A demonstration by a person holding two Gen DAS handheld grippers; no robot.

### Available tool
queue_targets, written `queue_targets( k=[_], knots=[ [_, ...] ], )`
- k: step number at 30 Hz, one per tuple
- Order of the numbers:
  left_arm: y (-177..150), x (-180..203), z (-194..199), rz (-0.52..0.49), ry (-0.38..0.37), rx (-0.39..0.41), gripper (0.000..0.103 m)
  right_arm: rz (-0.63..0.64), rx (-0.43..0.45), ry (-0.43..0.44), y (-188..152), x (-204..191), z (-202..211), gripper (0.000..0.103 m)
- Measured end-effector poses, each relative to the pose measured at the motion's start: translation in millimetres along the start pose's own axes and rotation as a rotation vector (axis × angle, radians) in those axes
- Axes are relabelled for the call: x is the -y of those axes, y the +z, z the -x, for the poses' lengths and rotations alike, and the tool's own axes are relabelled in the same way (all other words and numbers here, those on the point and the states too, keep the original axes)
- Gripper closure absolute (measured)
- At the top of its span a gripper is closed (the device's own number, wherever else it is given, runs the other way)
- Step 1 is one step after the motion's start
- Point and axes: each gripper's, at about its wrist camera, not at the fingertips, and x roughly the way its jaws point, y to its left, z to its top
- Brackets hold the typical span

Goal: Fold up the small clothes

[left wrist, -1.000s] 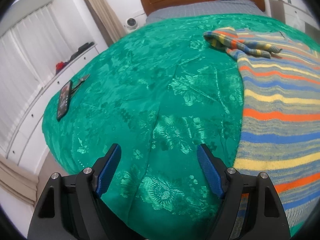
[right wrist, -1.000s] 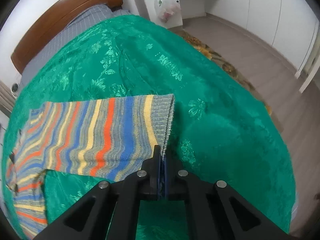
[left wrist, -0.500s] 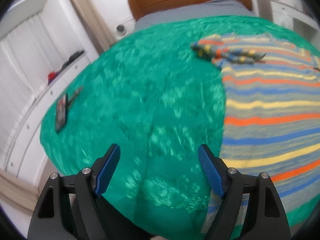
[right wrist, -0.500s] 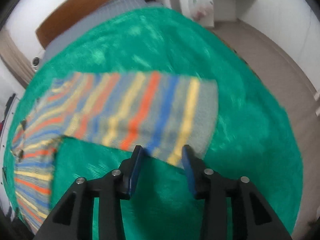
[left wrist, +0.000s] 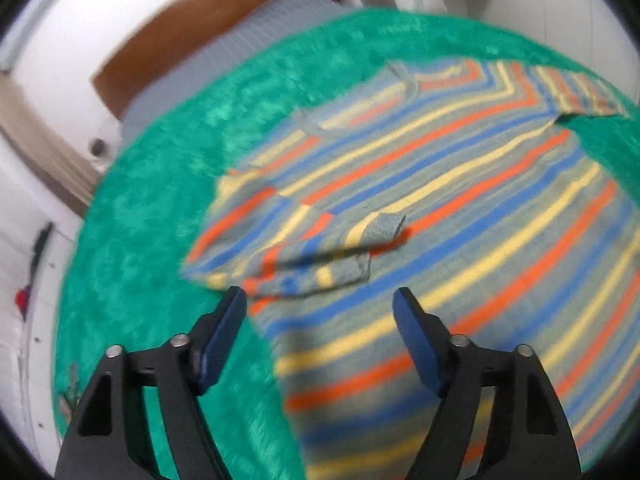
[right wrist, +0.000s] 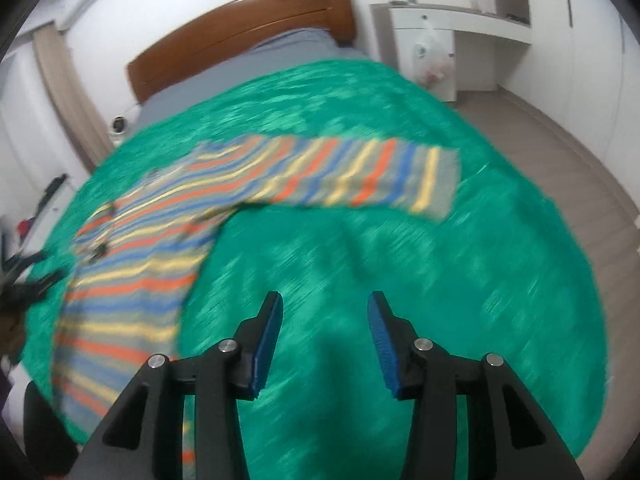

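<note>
A small striped sweater [left wrist: 460, 208] in orange, yellow, blue and grey lies flat on the green bedspread [left wrist: 152, 216]. Its near sleeve [left wrist: 296, 256] is folded across the body. My left gripper [left wrist: 320, 312] is open and empty, just above the sweater's left edge near that folded sleeve. In the right wrist view the sweater [right wrist: 160, 248] lies at the left with its other sleeve [right wrist: 360, 184] stretched out to the right. My right gripper [right wrist: 324, 320] is open and empty above bare bedspread [right wrist: 440, 300], short of the sleeve.
A wooden headboard [right wrist: 240, 32] and grey sheet [right wrist: 248, 64] are at the far end of the bed. A white desk with a hanging bag [right wrist: 432, 56] stands at the right, beside wood floor [right wrist: 580, 152]. White shelves [left wrist: 24, 280] run along the left.
My right gripper has opened, let go of the sleeve cuff and pulled back. My left gripper has swung right, from bare bedspread to over the sweater's folded sleeve.
</note>
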Motion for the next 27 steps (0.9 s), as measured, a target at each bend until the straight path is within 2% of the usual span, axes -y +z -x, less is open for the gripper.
queue_targets(
  k=[3,7,8,9,11,13,16,19,21,22,24,27],
  knots=[
    [16,1,-32,-0.005,-0.102,-0.076,0.027,0.012,-0.014,0.008,-25,-15,3,0.058],
    [28,6,-56,-0.009,-0.159,-0.123,0.029,0.006,-0.039,0.017,-43,-27,-5,0.058],
    [29,3,-59,0.022,-0.193,-0.137,0.042,0.007,-0.041,0.019,-45,-30,-5,0.058],
    [29,-3,-62,0.061,-0.230,-0.149,0.068,0.009,-0.038,0.019,-48,-32,-4,0.058],
    [29,-17,-64,0.151,-0.281,-0.169,0.095,0.013,-0.027,0.016,-52,-36,1,0.058],
    [28,-32,-57,0.223,-0.287,-0.149,0.098,0.027,-0.010,0.012,-53,-40,6,0.058],
    [27,-67,-33,0.351,-0.313,-0.071,0.099,0.059,0.014,-0.002,-52,-46,10,0.058],
    [15,-127,-10,0.554,-0.279,0.002,0.099,0.068,0.033,-0.007,-52,-48,14,0.058],
    [-8,-175,-3,0.726,-0.176,0.011,0.099,0.063,0.042,-0.008,-52,-48,15,0.058],
    [-22,-197,-5,0.795,-0.107,0.000,0.099,0.059,0.042,-0.007,-53,-48,14,0.058],
    [-51,-226,-12,0.900,-0.023,-0.049,0.099,0.054,0.035,-0.006,-54,-48,11,0.058],
    [-83,-244,-29,0.964,0.077,-0.130,0.100,0.051,0.020,-0.005,-56,-51,6,0.058]
  ],
)
